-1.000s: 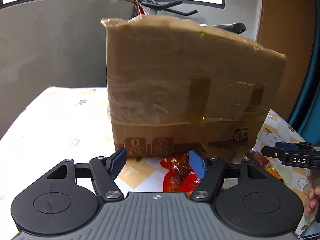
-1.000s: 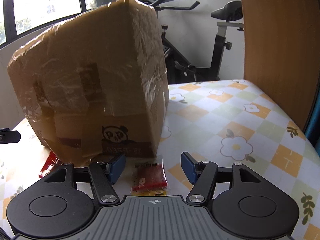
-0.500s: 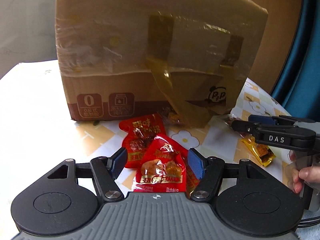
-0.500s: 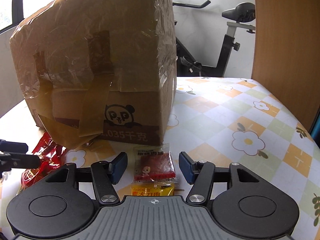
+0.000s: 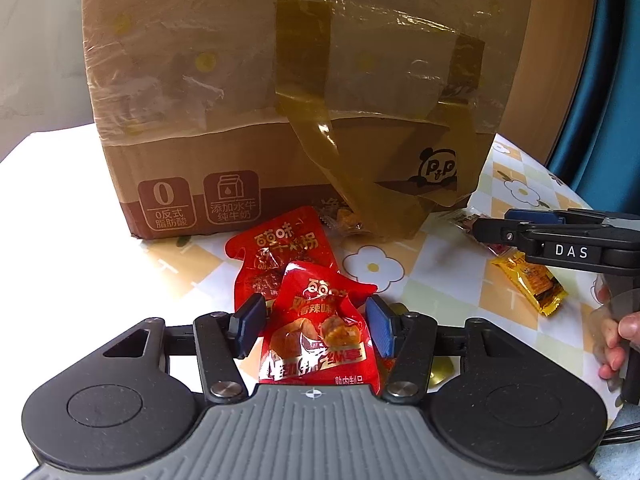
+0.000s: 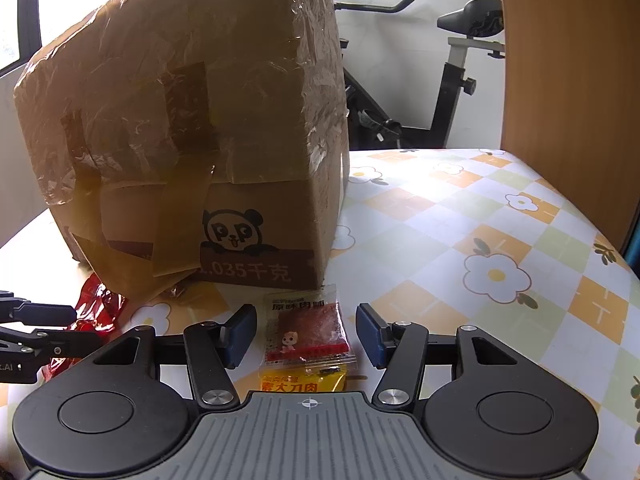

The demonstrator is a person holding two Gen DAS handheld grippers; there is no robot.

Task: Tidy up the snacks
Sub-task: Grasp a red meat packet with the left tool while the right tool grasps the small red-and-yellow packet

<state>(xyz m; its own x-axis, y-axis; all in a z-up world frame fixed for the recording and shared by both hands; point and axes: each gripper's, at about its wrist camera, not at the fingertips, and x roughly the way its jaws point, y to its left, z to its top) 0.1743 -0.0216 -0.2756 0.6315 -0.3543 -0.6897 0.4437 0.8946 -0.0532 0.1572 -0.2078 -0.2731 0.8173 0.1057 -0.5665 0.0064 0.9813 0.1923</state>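
Observation:
My left gripper (image 5: 314, 324) is open, its blue pads on either side of a red snack pouch (image 5: 320, 340) lying on a second red pouch (image 5: 280, 256). My right gripper (image 6: 306, 330) is open around a clear packet of red dried meat (image 6: 308, 332) that overlaps a yellow packet (image 6: 304, 380). The right gripper (image 5: 532, 232) also shows in the left wrist view, over the yellow packet (image 5: 532, 280). The left gripper's fingers (image 6: 40, 316) show at the left of the right wrist view, by the red pouches (image 6: 96, 304).
A large taped cardboard box (image 5: 296, 96) stands just behind the snacks on the flower-patterned tablecloth (image 6: 500, 248). A small wrapped candy (image 5: 344, 220) lies at its base. A wooden panel (image 6: 568, 72) and an exercise bike (image 6: 452, 80) stand beyond the table.
Both grippers have come lower and closer to the snacks. The left pads now straddle the top red pouch; the right pads straddle the dried meat packet. Both stay open.

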